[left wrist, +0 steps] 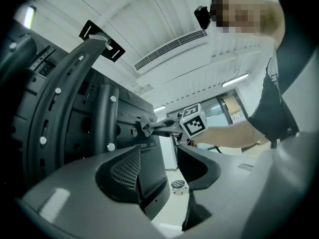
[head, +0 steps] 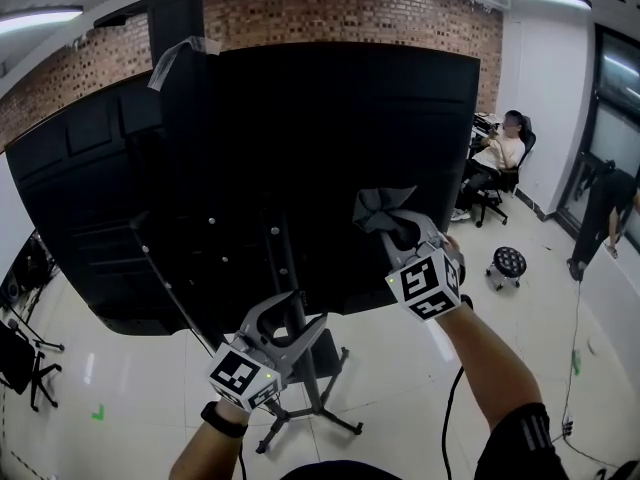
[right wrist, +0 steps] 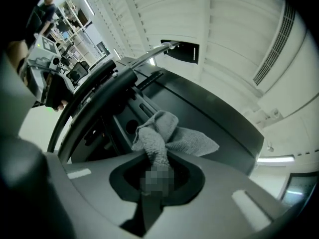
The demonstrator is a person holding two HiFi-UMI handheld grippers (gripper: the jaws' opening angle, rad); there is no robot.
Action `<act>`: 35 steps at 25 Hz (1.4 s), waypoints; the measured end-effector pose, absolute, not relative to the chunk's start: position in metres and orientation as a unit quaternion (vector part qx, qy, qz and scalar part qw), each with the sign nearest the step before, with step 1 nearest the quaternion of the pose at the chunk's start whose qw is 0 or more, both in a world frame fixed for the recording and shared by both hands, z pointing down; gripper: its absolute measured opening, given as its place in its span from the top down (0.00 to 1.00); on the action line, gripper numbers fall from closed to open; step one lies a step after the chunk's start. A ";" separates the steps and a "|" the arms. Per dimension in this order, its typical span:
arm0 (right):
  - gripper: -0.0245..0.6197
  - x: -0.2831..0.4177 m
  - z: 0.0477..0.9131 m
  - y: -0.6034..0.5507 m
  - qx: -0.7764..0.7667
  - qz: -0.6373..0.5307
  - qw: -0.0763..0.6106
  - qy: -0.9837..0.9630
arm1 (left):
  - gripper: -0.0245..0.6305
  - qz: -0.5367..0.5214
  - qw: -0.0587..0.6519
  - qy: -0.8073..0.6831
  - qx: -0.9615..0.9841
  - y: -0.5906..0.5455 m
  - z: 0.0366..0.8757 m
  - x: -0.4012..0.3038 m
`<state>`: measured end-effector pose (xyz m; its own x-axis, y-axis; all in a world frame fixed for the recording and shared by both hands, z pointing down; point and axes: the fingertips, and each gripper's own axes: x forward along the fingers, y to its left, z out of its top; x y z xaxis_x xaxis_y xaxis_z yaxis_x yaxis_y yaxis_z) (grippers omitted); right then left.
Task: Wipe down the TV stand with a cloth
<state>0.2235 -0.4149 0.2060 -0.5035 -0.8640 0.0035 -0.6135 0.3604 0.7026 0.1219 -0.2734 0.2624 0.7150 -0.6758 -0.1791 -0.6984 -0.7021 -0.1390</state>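
The TV stand [head: 296, 298] is a black pole on a wheeled base that carries a large black screen [head: 300, 158], seen from behind. My right gripper [head: 408, 236] is shut on a grey cloth [head: 383, 210] and holds it against the screen's back panel. In the right gripper view the cloth [right wrist: 167, 133] bunches out from between the jaws onto the black panel [right wrist: 209, 118]. My left gripper [head: 290, 320] stands open low by the pole. A black edge of the stand [left wrist: 149, 176] lies between its jaws. Whether they touch it cannot be told.
The stand's base legs [head: 315, 418] spread over the white floor. A person sits in a chair [head: 497, 158] at the back right, near a small round stool [head: 508, 262]. Another person [head: 610, 208] stands at the far right. A cable [head: 448, 408] hangs below my right arm.
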 end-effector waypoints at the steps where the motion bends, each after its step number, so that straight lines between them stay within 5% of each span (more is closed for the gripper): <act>1: 0.91 0.215 0.205 -0.408 0.450 -0.333 0.182 -0.809 | 0.58 0.058 0.099 0.375 -0.920 -0.273 0.262 0.119; 14: 0.91 0.100 0.253 -0.384 0.342 -0.350 0.206 -0.848 | 0.58 0.048 0.100 0.409 -0.906 -0.257 0.270 0.089; 35: 0.91 0.230 0.278 -0.427 0.429 -0.296 0.244 -0.817 | 0.58 0.041 0.086 0.360 -0.928 -0.269 0.291 0.158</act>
